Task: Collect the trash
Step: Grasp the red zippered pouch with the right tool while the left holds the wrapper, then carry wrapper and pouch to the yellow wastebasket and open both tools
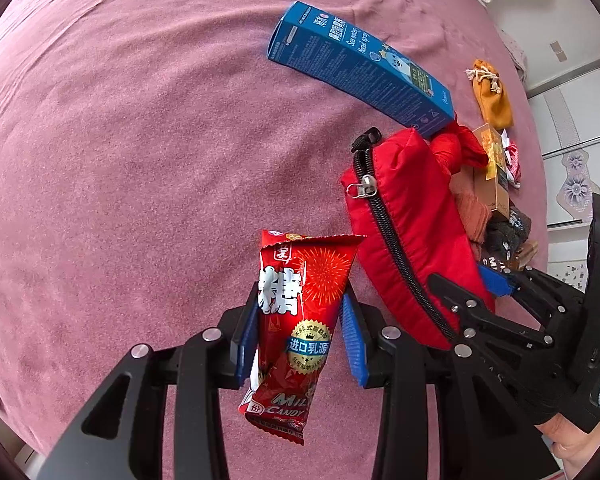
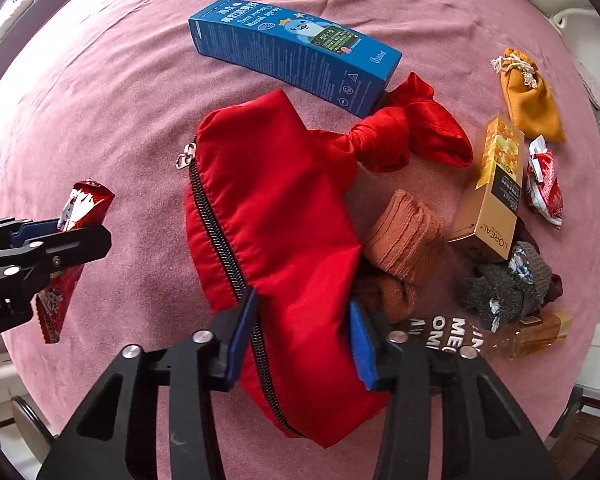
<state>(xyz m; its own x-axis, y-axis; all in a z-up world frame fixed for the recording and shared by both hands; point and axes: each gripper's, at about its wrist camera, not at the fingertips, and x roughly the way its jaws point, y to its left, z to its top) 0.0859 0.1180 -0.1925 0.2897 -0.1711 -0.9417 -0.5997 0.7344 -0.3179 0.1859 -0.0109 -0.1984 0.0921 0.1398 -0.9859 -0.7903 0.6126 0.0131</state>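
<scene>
A red milk-candy wrapper hangs between the blue pads of my left gripper, which is shut on it above the pink cloth. In the right wrist view the same wrapper shows at the left in that gripper. A red zipped pouch with a knotted red end lies in the middle. My right gripper points down on its near end, with a pad pressing the fabric on each side. The left wrist view shows the pouch with the right gripper on it.
A blue nasal spray box lies beyond the pouch. To the right are an orange drawstring bag, a gold L'Oreal box, a red-and-white wrapper, brown socks, grey socks and an amber bottle.
</scene>
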